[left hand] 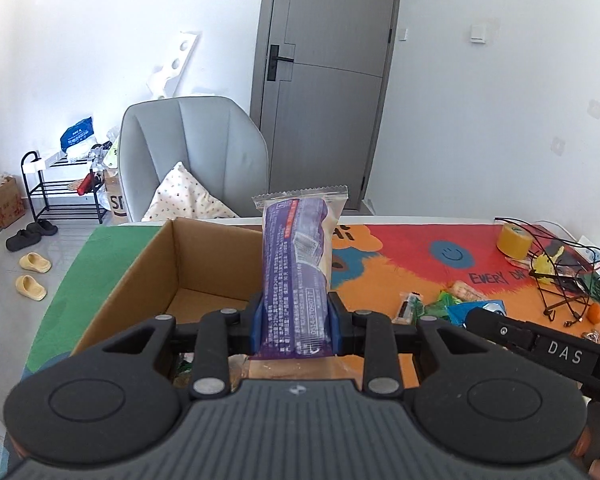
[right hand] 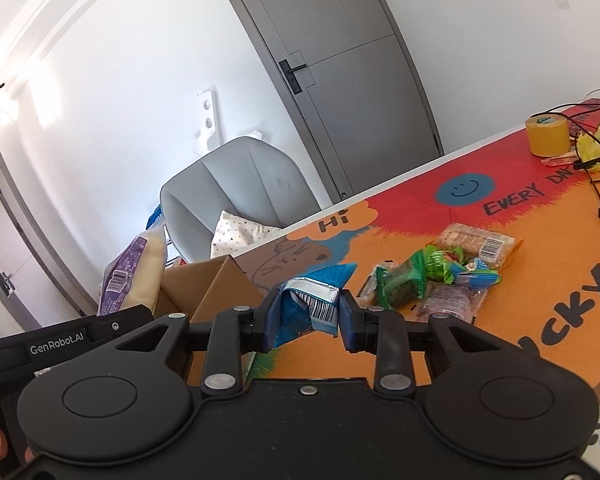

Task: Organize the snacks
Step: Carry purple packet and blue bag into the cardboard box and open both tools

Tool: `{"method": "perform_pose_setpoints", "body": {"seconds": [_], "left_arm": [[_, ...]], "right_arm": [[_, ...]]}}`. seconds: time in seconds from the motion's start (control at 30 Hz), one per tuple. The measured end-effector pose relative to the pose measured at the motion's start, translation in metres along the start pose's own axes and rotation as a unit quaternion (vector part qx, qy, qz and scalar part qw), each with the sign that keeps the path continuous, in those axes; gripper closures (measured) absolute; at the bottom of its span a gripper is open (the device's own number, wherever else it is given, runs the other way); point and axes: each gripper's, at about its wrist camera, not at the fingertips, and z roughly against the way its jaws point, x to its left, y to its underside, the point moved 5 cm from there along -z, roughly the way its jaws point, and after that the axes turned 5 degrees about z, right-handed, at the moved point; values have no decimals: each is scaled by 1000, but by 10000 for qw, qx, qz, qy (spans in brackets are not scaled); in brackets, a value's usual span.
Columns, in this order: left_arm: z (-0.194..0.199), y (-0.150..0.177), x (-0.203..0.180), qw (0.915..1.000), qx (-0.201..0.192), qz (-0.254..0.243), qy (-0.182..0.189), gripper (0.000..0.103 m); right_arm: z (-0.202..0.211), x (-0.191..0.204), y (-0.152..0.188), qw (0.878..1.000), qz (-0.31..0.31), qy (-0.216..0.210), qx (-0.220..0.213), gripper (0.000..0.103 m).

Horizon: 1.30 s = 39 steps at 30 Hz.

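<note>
The long purple plastic-wrapped snack pack (left hand: pixel 296 276), clenched upright in the left gripper (left hand: pixel 296 322) above the open brown cardboard box (left hand: pixel 180 276), should be lowered flat inside before letting go, while the right gripper (right hand: pixel 310 312) grips a crumpled blue foil packet (right hand: pixel 312 300).

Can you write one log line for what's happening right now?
left gripper: holds purple packet above box | right gripper: holds blue packet | snacks: on table

The colourful table mat (right hand: pixel 500 240) carries "Hi", "EVERY DAY" and large black letters ending "CKY". "DAS" is printed on the right gripper's body (left hand: pixel 564 356), "GenRobot.AI" on the left gripper's body (right hand: pixel 56 349). Print on the purple snack pack (left hand: pixel 296 276) is too small to read.
</note>
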Motion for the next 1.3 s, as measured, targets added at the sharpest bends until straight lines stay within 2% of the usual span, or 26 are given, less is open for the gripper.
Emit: {"method": "perform_pose_setpoints", "body": {"seconds": [0.43, 0.57, 0.63, 0.7, 0.93, 1.17, 1.27, 1.3], "left_arm": [[-15, -7, 64, 9991, 133, 385, -143, 72], [-19, -10, 83, 9985, 109, 425, -342, 58], [-17, -11, 93, 9976, 89, 610, -312, 48], [-12, -12, 100, 9969, 45, 733, -284, 44], [1, -19, 116, 9957, -163, 877, -248, 33], [2, -24, 130, 9940, -219, 1011, -364, 31], [5, -27, 139, 9921, -315, 1124, -455, 25], [6, -28, 142, 9913, -345, 1164, -502, 21]], "right_arm": [[-30, 59, -6, 9992, 357, -154, 78, 72], [-38, 73, -8, 9986, 504, -118, 125, 72], [-43, 79, -9, 9983, 553, -119, 169, 72], [-47, 85, -11, 9979, 620, -102, 182, 72], [-67, 107, -20, 9964, 793, -173, 241, 72], [-82, 127, -26, 9948, 909, -347, 295, 71], [-86, 138, -27, 9932, 1011, -501, 276, 57], [-85, 140, -28, 9932, 1042, -462, 235, 48]]}}
